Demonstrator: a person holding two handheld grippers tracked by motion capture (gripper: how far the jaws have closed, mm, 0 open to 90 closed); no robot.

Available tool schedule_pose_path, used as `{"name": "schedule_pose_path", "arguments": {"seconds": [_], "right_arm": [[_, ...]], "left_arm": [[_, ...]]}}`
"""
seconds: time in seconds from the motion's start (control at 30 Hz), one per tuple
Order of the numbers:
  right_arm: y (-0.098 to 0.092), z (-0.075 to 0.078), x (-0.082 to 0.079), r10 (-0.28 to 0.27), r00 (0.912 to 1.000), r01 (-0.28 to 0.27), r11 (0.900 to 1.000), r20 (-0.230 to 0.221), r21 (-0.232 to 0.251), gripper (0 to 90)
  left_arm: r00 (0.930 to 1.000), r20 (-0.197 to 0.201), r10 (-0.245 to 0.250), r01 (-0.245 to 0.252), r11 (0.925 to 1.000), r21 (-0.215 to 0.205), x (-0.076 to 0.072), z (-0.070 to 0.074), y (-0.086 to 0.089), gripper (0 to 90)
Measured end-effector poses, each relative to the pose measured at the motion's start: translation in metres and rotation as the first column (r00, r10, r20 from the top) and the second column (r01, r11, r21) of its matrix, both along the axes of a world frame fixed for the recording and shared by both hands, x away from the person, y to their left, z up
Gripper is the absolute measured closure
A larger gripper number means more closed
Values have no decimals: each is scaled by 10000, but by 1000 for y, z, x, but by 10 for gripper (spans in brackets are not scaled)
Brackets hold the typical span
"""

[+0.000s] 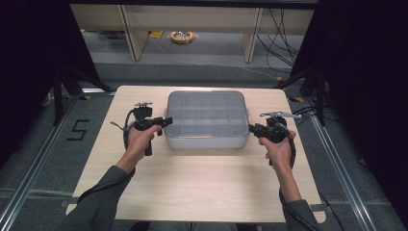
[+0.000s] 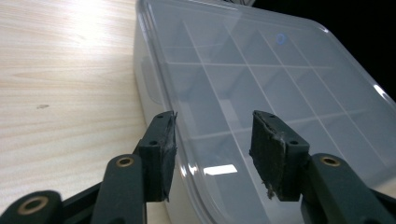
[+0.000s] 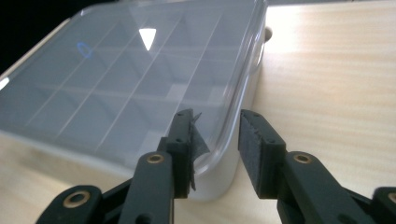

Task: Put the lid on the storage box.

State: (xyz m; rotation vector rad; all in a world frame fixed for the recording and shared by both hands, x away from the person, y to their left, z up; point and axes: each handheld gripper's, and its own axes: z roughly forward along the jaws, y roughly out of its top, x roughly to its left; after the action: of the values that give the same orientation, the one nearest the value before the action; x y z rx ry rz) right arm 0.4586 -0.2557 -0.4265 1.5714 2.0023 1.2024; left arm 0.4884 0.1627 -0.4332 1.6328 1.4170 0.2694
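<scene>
In the left gripper view the left claw (image 2: 212,149) stands released, its two black jaws parted by a clear gap, holding nothing. Each jaw carries a block-shaped pad of dark, rough foam with frayed edges; the left pad sits right at the rim of the box lid, while the right pad hangs above the lid's surface. Whether either pad touches the plastic cannot be told.

In the right gripper view the right claw (image 3: 215,149) is also released, with a narrower gap. The lid's rounded near corner lies between its worn, ragged pads, and contact there is unclear too.

The box (image 1: 207,119) is a shallow rectangular case of frosted, translucent plastic with rounded corners, a smooth glossy lid that catches glare, and a grid of compartments showing faintly through it. In the high view it lies at the centre of the frame, flat on the bench (image 1: 202,192), between the two claws: the left claw (image 1: 167,121) at its left edge, the right claw (image 1: 250,128) at its lower right corner.

The bench is pale wood with fine straight grain and rounded corners. Beyond it, at the top of the frame, lie grey floor, dark cables and a yellow coil (image 1: 182,37).
</scene>
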Motion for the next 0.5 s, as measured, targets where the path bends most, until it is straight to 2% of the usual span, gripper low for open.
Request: {"name": "schedule_pose_path", "arguments": {"seconds": [0.07, 0.1, 0.13, 0.17, 0.2, 0.23, 0.37, 0.43, 0.5], "right_arm": [[0, -4, -3, 64, 10000, -66, 9998, -72, -213, 690], [3, -6, -5, -58, 9997, 57, 10000, -244, -45, 693], [1, -12, -2, 180, 9998, -183, 9996, -129, -201, 726], [1, -12, -2, 180, 9998, -183, 9996, -129, -201, 726], [1, -16, 0, -105, 9996, 98, 9996, -273, -278, 741], [1, -16, 0, -105, 9996, 98, 9996, -273, -278, 741], [-4, -21, 1, -158, 9994, 156, 9999, -298, -48, 743], [-5, -23, 1, -246, 9991, 251, 9996, -355, 130, 743], [-5, -24, 1, -231, 9991, 239, 9995, -355, 210, 742]], "left_arm": [[10000, -5, -96, 96, 9999, -40, -4, 0, 1, 496], [9999, -58, -95, 94, 9999, -99, -5, -1, 1, 495], [9995, -144, -286, 286, 9996, 36, -7, -1, 3, 495], [9995, -144, -286, 286, 9996, 36, -7, -1, 3, 495], [9997, -119, -207, 206, 9998, -60, -7, -3, 2, 496], [9997, -119, -207, 206, 9998, -60, -7, -3, 2, 496], [9993, -216, -320, 320, 9995, 5, -6, -6, 2, 498], [9993, -272, -259, 252, 9994, -241, -6, -8, 0, 512], [9994, -233, -247, 242, 9995, -215, -6, -8, -1, 512]]}}
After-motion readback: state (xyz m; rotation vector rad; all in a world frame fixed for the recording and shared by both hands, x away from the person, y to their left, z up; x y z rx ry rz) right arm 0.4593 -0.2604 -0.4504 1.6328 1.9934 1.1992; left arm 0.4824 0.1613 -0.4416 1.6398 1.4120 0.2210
